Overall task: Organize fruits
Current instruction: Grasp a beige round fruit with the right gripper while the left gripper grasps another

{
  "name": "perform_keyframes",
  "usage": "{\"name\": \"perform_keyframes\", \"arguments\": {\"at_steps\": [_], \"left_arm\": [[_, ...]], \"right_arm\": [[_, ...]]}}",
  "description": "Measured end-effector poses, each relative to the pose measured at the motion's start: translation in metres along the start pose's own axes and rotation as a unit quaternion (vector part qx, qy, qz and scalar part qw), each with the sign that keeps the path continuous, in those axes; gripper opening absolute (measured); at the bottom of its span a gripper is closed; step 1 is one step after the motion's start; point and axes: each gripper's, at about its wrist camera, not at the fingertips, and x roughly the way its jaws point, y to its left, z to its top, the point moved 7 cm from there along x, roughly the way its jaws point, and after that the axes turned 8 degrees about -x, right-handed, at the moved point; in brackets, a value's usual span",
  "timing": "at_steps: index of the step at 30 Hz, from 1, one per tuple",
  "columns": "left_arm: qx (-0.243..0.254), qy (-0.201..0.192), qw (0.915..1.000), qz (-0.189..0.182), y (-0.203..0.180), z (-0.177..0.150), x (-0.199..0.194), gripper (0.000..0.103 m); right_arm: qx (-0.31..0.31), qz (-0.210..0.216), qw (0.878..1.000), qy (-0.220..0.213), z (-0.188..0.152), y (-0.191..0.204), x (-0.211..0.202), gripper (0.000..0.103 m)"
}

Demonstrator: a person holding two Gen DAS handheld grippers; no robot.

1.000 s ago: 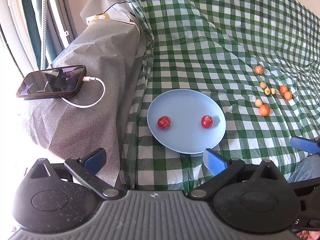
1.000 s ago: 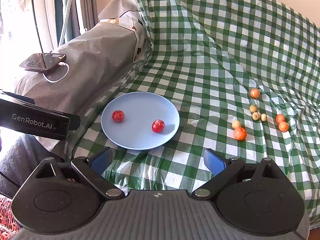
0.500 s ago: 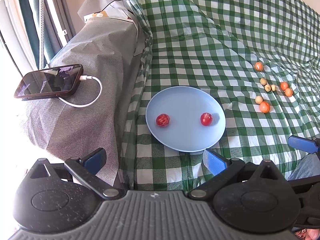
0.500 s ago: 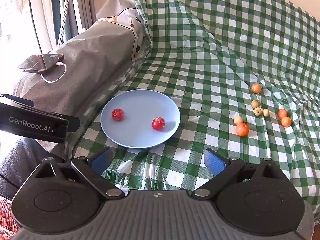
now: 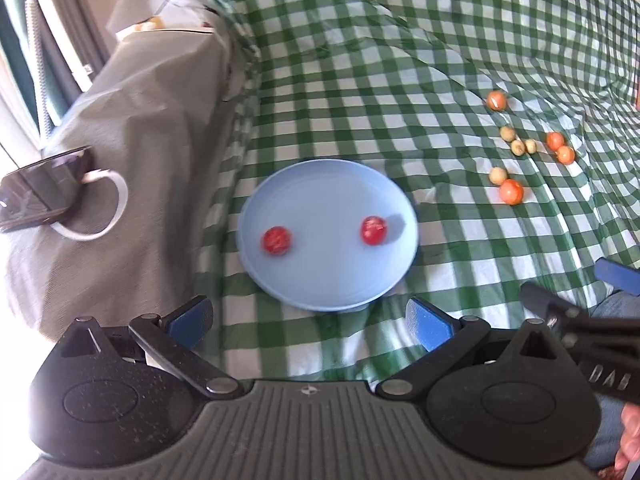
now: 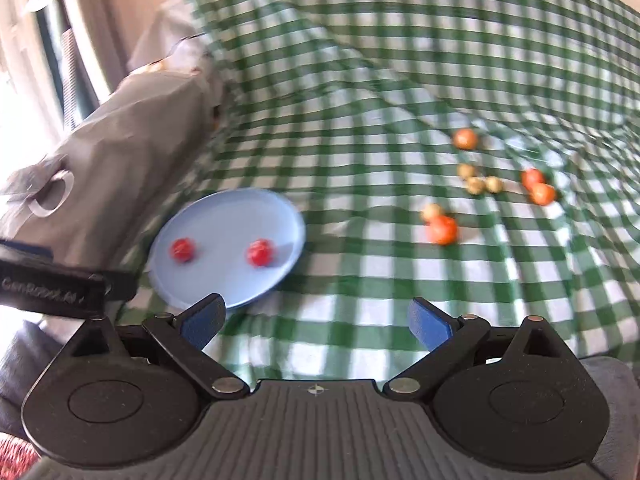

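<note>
Currently your left gripper (image 5: 308,322) and right gripper (image 6: 316,326): both wide, empty; blue plate (image 5: 320,280): two red fruits.

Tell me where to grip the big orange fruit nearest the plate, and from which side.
Grip the orange fruit across its round middle, coming from above with the right tool, probably. The pale fruit touches its far side, so set the fingers left and right of it.

Sunlit green-checked cloth (image 5: 360,80), grey-draped armrest (image 5: 132,128).
</note>
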Motion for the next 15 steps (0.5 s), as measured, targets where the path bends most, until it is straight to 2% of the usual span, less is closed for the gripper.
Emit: {"name": "perform_keyframes", "arguments": {"at_steps": [5,9,15], "left_arm": [[0.023,-0.001,0.9995,-0.019,-0.047,0.028,0.021,0.103],[0.061,0.000,0.9969,-0.050,-0.102,0.059,0.053,0.103],[0.100,0.048,0.9882,-0.106,-0.192,0.101,0.128,0.103]], "right_arm": [[0.041,-0.053,0.998,-0.010,0.005,-0.064,0.012,0.098],[0.048,-0.097,0.994,-0.020,0.014,-0.120,0.032,0.098],[0.019,-0.138,0.990,-0.030,0.031,-0.197,0.093,0.098]]}}
